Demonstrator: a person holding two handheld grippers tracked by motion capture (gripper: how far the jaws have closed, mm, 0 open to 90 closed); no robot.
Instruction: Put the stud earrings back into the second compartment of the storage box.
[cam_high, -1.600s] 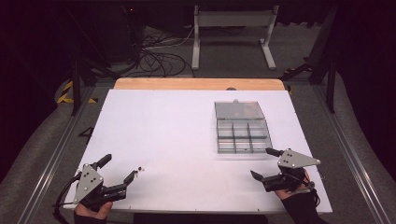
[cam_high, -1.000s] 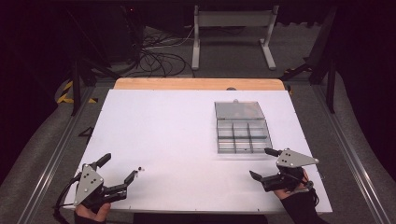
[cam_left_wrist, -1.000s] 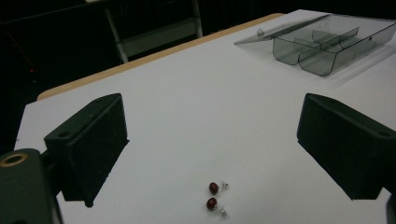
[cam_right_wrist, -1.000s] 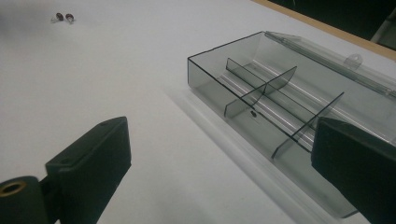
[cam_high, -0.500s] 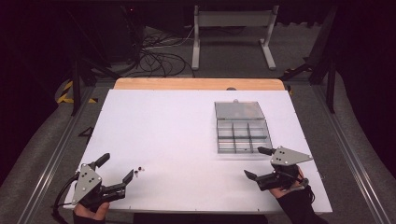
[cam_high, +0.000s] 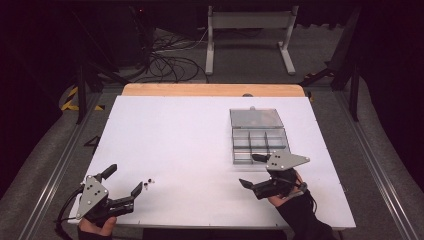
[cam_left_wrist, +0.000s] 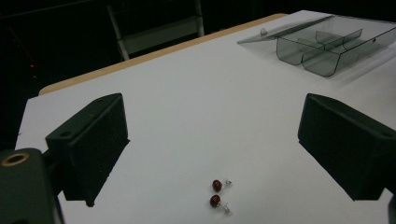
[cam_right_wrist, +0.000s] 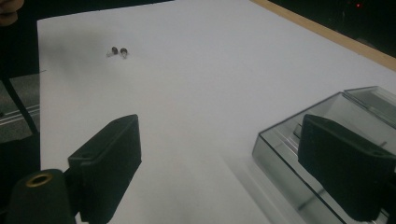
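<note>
Two small red-beaded stud earrings (cam_high: 148, 183) lie side by side on the white table (cam_high: 190, 135), just beyond my left gripper (cam_high: 125, 179). In the left gripper view the earrings (cam_left_wrist: 218, 192) rest low between its wide-open jaws, untouched. A clear plastic compartment box (cam_high: 260, 140) stands at the right with its lid (cam_high: 256, 117) laid back. My right gripper (cam_high: 250, 170) hovers at the box's near left corner. Its jaws have just been closing a little, nothing is between them, and they still stand open. In the right gripper view the box (cam_right_wrist: 299, 140) is close by and the earrings (cam_right_wrist: 117, 51) lie far off.
A wooden strip (cam_high: 210, 90) runs along the table's far edge. Behind it are a metal stand (cam_high: 250, 30) and loose cables (cam_high: 165, 60) on the floor. Metal rails (cam_high: 55, 175) flank the table on both sides.
My right gripper has moved left and a little up, from the table's right front to the box's near corner. The left gripper, earrings and box have stayed put.
</note>
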